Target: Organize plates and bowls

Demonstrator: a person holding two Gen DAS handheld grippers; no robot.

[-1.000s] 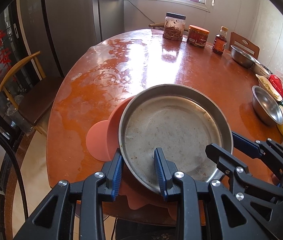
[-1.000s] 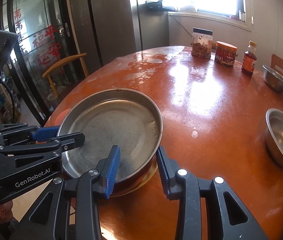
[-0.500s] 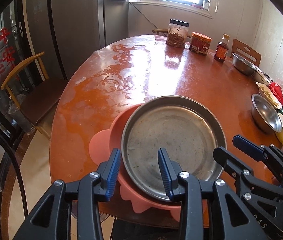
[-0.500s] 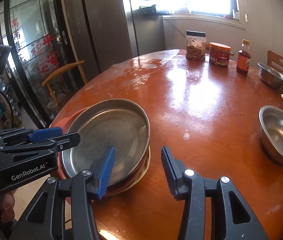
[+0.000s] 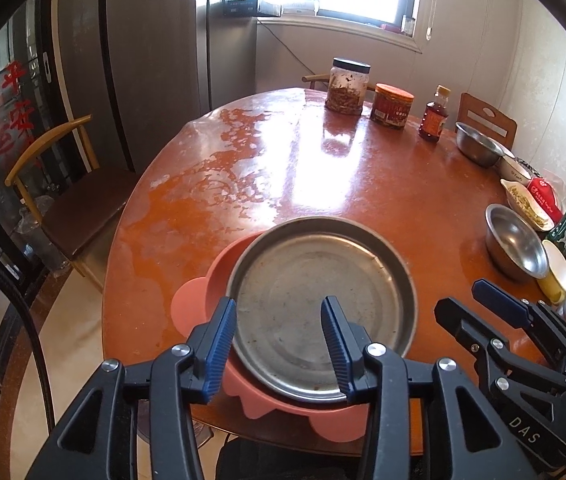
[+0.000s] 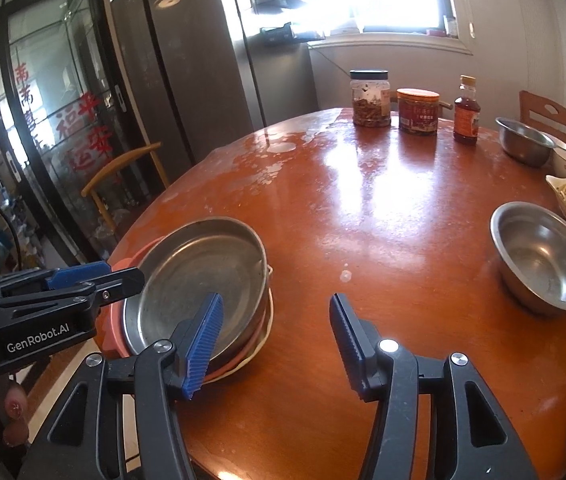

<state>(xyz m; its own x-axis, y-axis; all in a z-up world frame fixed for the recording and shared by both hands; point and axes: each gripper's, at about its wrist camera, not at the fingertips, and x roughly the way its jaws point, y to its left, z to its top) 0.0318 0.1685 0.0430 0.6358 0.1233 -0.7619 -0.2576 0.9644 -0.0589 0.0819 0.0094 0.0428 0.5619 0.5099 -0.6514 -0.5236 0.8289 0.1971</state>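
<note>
Steel plate (image 5: 319, 304) sits nested inside a pink scalloped bowl (image 5: 207, 292) at the near edge of the round tabletop (image 5: 323, 184), directly ahead of the left gripper (image 5: 279, 336). Left jaws are spread, 1 finger over the plate's near-left rim and 1 over its interior; neither pinches anything. In the right wrist view, the same plate (image 6: 199, 280) lies ahead and to the left of the right gripper (image 6: 279, 336), whose jaws are also spread and empty, the left finger overlapping the plate's near rim. A thin pale plate edge (image 6: 261, 346) shows beneath the stack. Ahead and to the right of the right jaws stands 1 steel bowl (image 6: 543, 256), well apart from the stack.
</note>
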